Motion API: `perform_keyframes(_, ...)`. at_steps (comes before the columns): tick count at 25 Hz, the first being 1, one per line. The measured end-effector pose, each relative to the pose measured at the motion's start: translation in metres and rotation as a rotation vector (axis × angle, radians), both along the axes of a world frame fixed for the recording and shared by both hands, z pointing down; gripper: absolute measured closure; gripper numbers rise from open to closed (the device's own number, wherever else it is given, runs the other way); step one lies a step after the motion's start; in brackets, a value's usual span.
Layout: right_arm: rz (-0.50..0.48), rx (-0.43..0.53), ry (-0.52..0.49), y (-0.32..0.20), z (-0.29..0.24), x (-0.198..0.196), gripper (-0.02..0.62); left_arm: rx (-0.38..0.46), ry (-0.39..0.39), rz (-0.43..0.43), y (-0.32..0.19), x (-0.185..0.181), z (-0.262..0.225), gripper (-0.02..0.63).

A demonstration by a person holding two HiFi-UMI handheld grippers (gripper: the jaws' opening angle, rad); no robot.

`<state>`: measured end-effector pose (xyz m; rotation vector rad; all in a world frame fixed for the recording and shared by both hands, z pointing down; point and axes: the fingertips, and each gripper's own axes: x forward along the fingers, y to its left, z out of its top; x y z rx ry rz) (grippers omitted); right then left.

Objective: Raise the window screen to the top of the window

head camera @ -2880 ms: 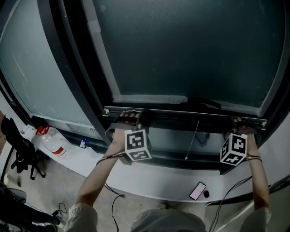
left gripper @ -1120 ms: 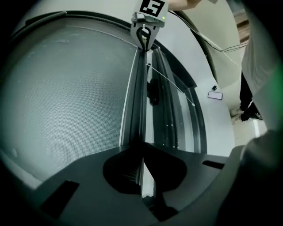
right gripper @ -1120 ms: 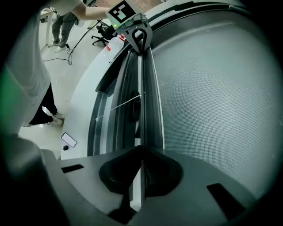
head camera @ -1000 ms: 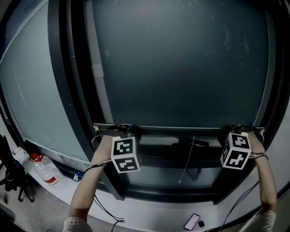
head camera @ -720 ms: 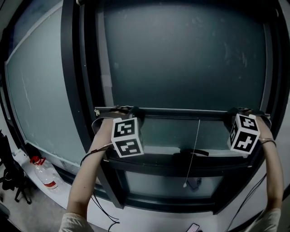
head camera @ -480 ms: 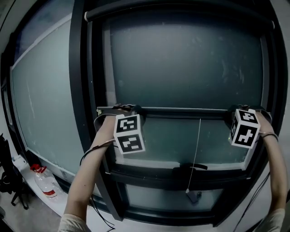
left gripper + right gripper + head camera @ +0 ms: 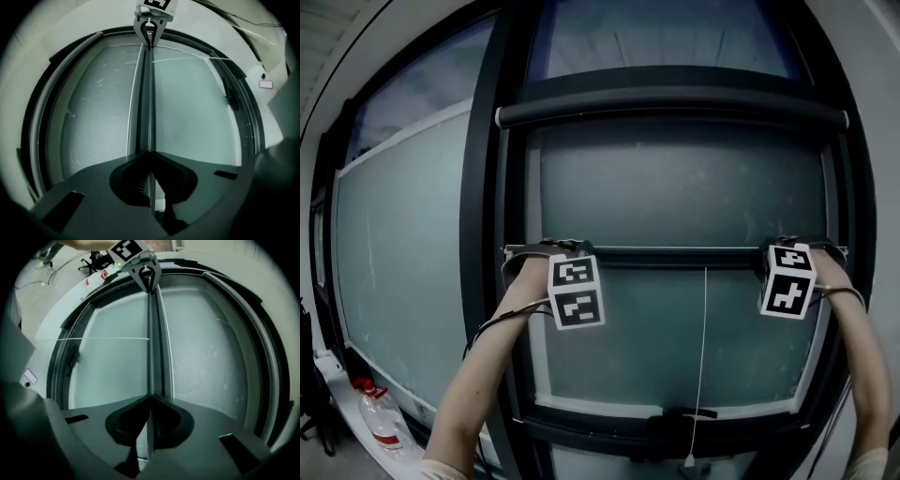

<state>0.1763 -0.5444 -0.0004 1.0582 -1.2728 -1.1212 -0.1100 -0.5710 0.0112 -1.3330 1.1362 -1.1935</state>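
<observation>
The window screen's bottom bar (image 7: 675, 253) runs level across the pane, about halfway up the window. Mesh (image 7: 675, 178) hangs above it up to the roller housing (image 7: 675, 105). My left gripper (image 7: 564, 248) is shut on the bar's left end, and its jaws have just been closing a little tighter on it. My right gripper (image 7: 787, 247) is shut on the right end. In the left gripper view the bar (image 7: 146, 103) passes from my left gripper (image 7: 149, 155) to the other gripper. The right gripper view shows the bar (image 7: 153, 348) running out from my right gripper (image 7: 151, 399).
A thin pull cord (image 7: 704, 356) hangs from the bar down to near the window handle (image 7: 680, 413). Bare glass (image 7: 656, 337) shows below the bar. A water bottle (image 7: 379, 422) stands on the sill at lower left. A phone (image 7: 266, 84) lies on the sill.
Both grippers have risen together with the bar, from just above the sill to mid-window. More bare glass shows below the bar, and the roller housing has come into view.
</observation>
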Motion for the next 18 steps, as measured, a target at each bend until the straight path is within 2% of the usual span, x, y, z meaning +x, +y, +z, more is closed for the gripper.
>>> perform_keyframes(2, 0.006, 0.054, -0.004, -0.002, -0.035, -0.001, 0.577, 0.049, 0.002, -0.020, -0.002, -0.001, -0.036, 0.592)
perform_keyframes(7, -0.004, 0.122, -0.022, -0.002, -0.097, -0.003, 0.575, 0.101, 0.004, -0.058, -0.004, -0.004, -0.096, 0.592)
perform_keyframes(18, 0.002, 0.316, -0.047, -0.001, -0.191, -0.006, 0.575, 0.252, 0.022, -0.029, -0.002, -0.006, -0.191, 0.592)
